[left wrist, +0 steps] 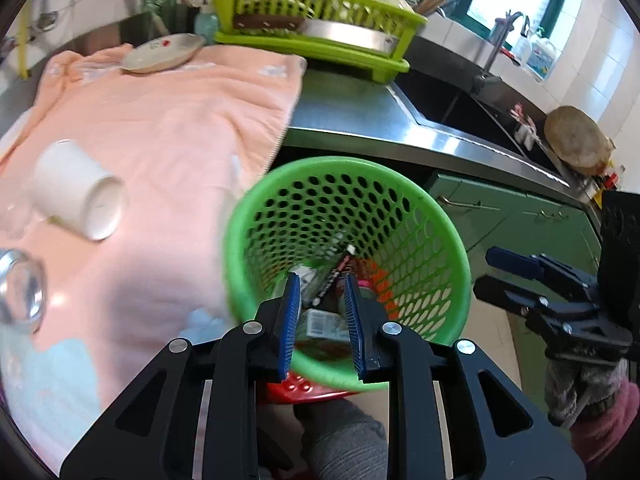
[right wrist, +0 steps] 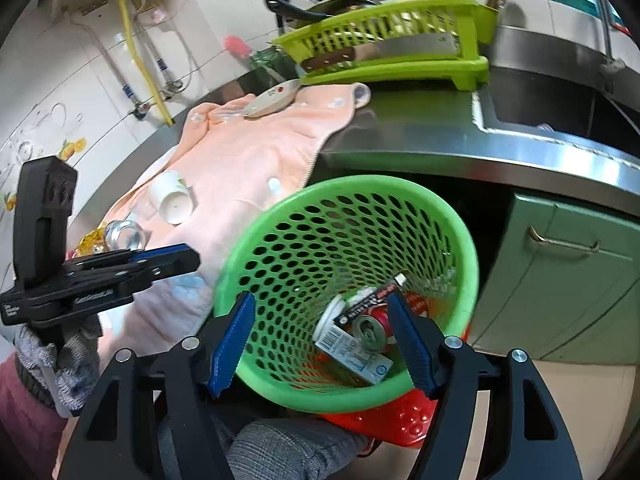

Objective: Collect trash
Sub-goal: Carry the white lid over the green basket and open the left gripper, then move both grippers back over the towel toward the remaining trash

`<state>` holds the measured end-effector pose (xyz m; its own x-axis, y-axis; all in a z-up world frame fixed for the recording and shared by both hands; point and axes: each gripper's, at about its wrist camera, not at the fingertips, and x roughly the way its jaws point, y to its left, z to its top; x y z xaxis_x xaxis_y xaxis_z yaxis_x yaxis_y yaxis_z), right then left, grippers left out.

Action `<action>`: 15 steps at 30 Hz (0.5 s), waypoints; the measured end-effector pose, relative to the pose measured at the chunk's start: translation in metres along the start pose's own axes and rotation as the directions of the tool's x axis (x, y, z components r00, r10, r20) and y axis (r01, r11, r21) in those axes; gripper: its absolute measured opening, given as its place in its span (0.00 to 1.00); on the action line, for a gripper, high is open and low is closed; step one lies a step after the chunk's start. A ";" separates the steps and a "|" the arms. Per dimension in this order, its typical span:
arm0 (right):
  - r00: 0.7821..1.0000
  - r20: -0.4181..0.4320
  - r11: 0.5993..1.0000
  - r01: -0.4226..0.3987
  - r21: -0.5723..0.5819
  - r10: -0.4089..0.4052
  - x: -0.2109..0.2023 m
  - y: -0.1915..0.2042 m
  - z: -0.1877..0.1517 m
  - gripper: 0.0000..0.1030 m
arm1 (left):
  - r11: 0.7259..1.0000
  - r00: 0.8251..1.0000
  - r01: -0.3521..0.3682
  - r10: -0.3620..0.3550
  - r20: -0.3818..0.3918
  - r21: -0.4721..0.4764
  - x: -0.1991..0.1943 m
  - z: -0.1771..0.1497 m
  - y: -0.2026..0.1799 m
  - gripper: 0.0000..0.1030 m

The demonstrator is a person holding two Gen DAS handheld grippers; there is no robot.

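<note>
Jaws of our left gripper [left wrist: 322,320] stand a little apart with nothing between the pads, poised over the mouth of the green basket [left wrist: 452,248]. Jaws of our right gripper [right wrist: 326,336] stand wider apart, also empty, above the same basket from its near side.

We see the collected trash lying at the basket's bottom: a red can [right wrist: 370,326], a small carton [right wrist: 352,350] and a dark wrapper [right wrist: 368,300]. The basket sits on a red stool [right wrist: 400,416] just off the front edge of the desk [right wrist: 420,136], tilted toward us.

On the desk, a peach towel [left wrist: 160,128] covers the left part and hangs over the front edge. A white cup [left wrist: 80,196] lies on its side on it, a clear glass jar [left wrist: 18,292] near the front left, a plate [left wrist: 164,52] toward the back, and a green dish rack [left wrist: 320,20] at the back beside the sink.

We judge the risk to be the basket: it looks unsteady, and a knock from either gripper could tip it off the stool and spill everything. Reaching back over the towel, we could also roll the cup or drag the overhanging cloth.
</note>
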<state>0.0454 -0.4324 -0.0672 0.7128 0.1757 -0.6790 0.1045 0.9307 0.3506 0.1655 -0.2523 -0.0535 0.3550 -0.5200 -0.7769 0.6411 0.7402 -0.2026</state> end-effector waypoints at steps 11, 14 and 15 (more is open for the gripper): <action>0.996 -0.034 0.987 -0.086 -0.138 0.082 0.017 0.067 0.017 0.70 | 0.979 0.979 -0.178 0.186 0.084 -0.095 -0.087 -0.032 0.064 0.45; 0.993 -0.051 0.974 -0.115 -0.196 0.107 0.024 0.092 0.022 0.70 | 0.964 0.963 -0.232 0.247 0.107 -0.133 -0.112 -0.040 0.084 0.52; 0.992 -0.057 0.970 -0.126 -0.208 0.116 0.026 0.099 0.023 0.70 | 0.959 0.958 -0.244 0.262 0.114 -0.146 -0.120 -0.043 0.091 0.52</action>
<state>0.0901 -0.3430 -0.0355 0.6794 0.3007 -0.6693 -0.1324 0.9474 0.2913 0.1517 -0.1046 -0.0047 0.5856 -0.3534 -0.7296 0.4287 0.8988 -0.0913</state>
